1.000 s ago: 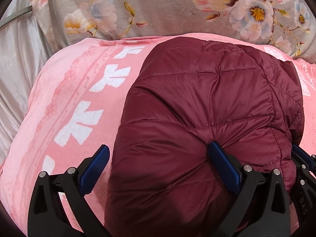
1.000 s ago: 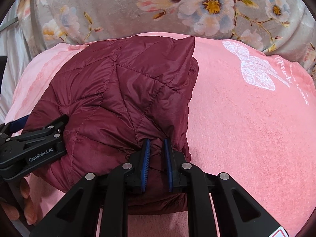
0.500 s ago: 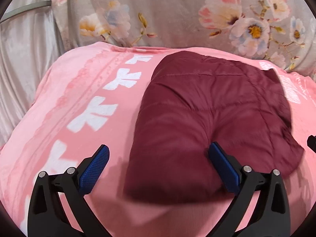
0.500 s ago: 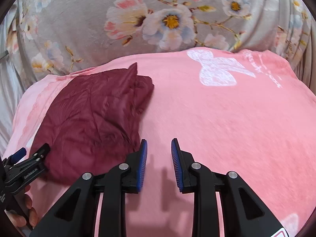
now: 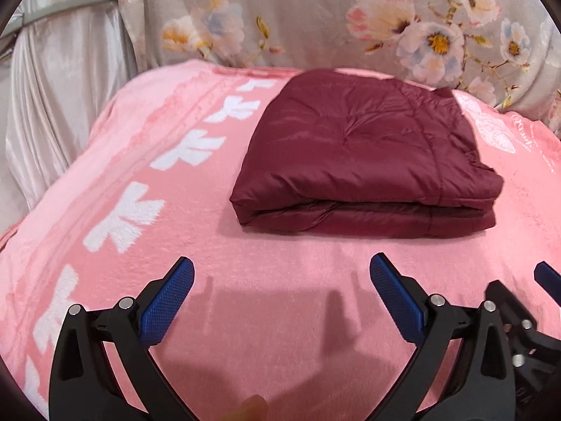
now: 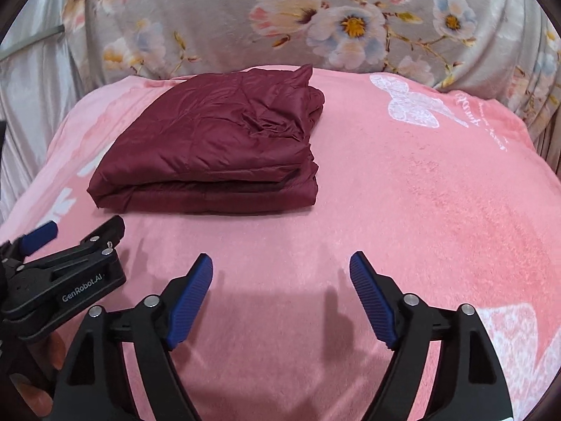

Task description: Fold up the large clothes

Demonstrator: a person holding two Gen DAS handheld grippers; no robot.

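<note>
A maroon quilted jacket (image 5: pixel 364 151) lies folded into a thick rectangular stack on the pink blanket (image 5: pixel 280 263); in the right wrist view the jacket (image 6: pixel 217 147) sits left of centre. My left gripper (image 5: pixel 282 273) is open, well short of the jacket's near edge, nothing between its blue pads. My right gripper (image 6: pixel 280 268) has its jaws opening wide, also empty, over bare blanket to the right of the stack. The left gripper (image 6: pixel 70 266) shows at the left edge of the right wrist view, and a blue fingertip of the right one (image 5: pixel 547 280) at the far right of the left wrist view.
A grey floral cover (image 5: pixel 315 17) rises behind the blanket (image 6: pixel 420 193). Pale satin fabric (image 5: pixel 59 87) hangs at the far left. A white butterfly print (image 6: pixel 410 105) marks the blanket's far right. A person's fingers (image 6: pixel 38 389) hold the left gripper's handle.
My right gripper let go of the jacket's near edge and opened wide. Both grippers drew back toward the near side, leaving the folded jacket flat on the blanket.
</note>
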